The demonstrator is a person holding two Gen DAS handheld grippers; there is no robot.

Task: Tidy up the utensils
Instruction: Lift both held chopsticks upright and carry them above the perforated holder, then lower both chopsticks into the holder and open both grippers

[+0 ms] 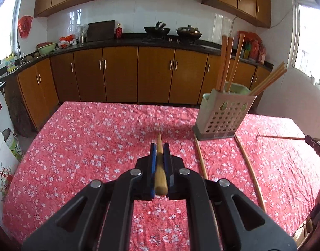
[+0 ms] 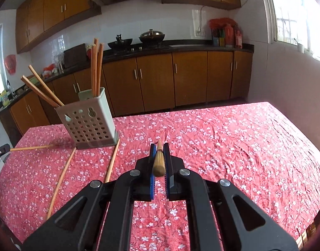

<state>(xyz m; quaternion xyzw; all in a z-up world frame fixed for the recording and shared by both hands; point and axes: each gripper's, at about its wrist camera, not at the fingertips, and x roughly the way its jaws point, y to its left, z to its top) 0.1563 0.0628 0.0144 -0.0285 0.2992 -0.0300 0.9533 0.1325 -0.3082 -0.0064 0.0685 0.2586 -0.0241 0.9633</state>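
A pale perforated utensil holder (image 1: pixel 225 117) stands on the red floral tablecloth (image 1: pixel 97 138), with several wooden chopsticks (image 1: pixel 225 62) upright or leaning in it. It also shows in the right wrist view (image 2: pixel 90 121). My left gripper (image 1: pixel 159 146) is shut on a wooden chopstick (image 1: pixel 160 169), held above the cloth left of the holder. My right gripper (image 2: pixel 159 146) is shut on another wooden chopstick (image 2: pixel 158 161), right of the holder. Two loose chopsticks (image 1: pixel 201 161) (image 1: pixel 250 167) lie on the cloth in front of the holder.
Brown kitchen cabinets (image 1: pixel 118 73) and a dark counter with woks (image 1: pixel 158 30) run behind the table. The right gripper's tip and its chopstick (image 1: pixel 285 138) show at the right edge of the left wrist view. Windows are on both sides.
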